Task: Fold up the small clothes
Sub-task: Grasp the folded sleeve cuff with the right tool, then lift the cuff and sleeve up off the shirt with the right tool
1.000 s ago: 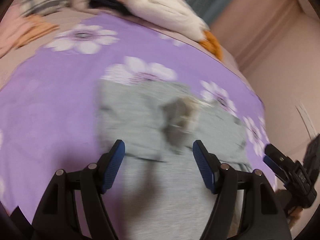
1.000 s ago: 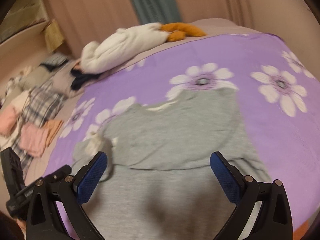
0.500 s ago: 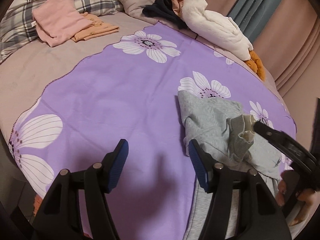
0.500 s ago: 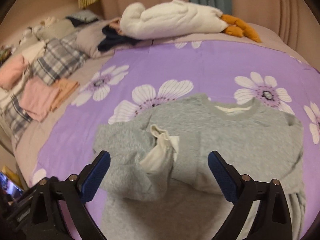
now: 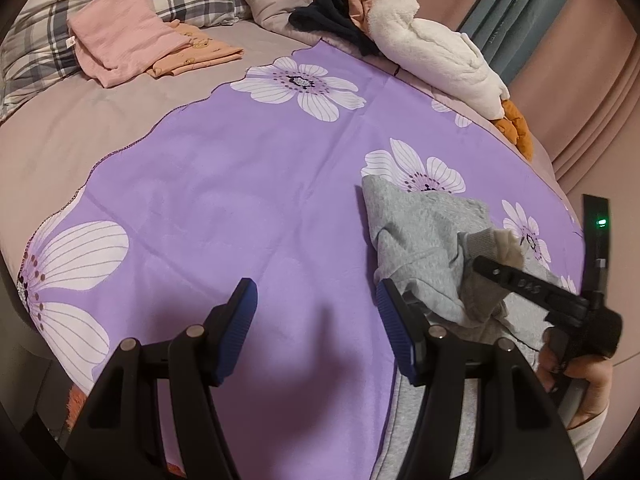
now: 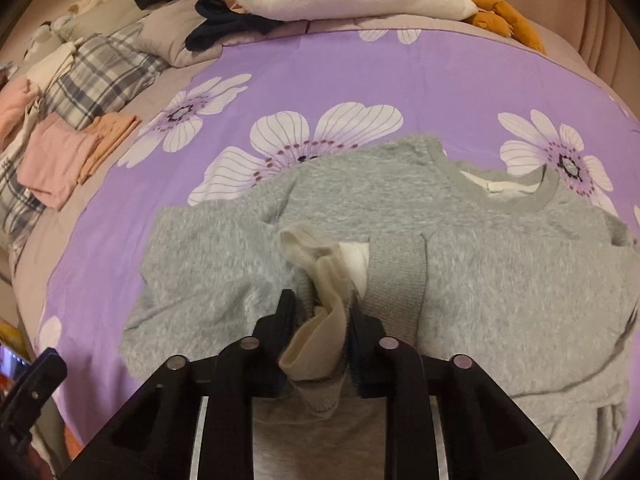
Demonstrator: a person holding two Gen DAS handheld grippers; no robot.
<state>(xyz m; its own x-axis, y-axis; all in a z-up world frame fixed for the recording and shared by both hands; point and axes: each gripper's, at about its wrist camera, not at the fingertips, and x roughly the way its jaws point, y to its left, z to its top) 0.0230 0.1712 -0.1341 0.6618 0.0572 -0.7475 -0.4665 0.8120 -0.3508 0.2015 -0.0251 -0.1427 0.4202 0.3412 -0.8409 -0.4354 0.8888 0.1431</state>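
Note:
A small grey sweatshirt [image 6: 460,264] lies on the purple flowered sheet [image 6: 320,72], collar at the far right, sleeves folded in over the body. My right gripper [image 6: 322,316] is shut on the cream-lined cuff of the left sleeve [image 6: 316,320] and holds it over the body. In the left wrist view the sweatshirt [image 5: 424,236] is at the right, with the right gripper [image 5: 480,265] clamped on the cuff [image 5: 506,246]. My left gripper [image 5: 314,316] is open and empty over bare sheet [image 5: 240,184], just left of the sweatshirt's edge.
Folded pink and orange clothes [image 5: 132,44] and a plaid pillow [image 5: 44,36] lie at the far left of the bed. A white fleece bundle [image 5: 432,60], dark garment [image 5: 336,20] and orange plush [image 5: 516,128] line the far edge. Curtains stand behind.
My right gripper has closed on the sleeve cuff; it was open half a second ago. My left gripper has swung left off the sweatshirt over bare sheet and stays open.

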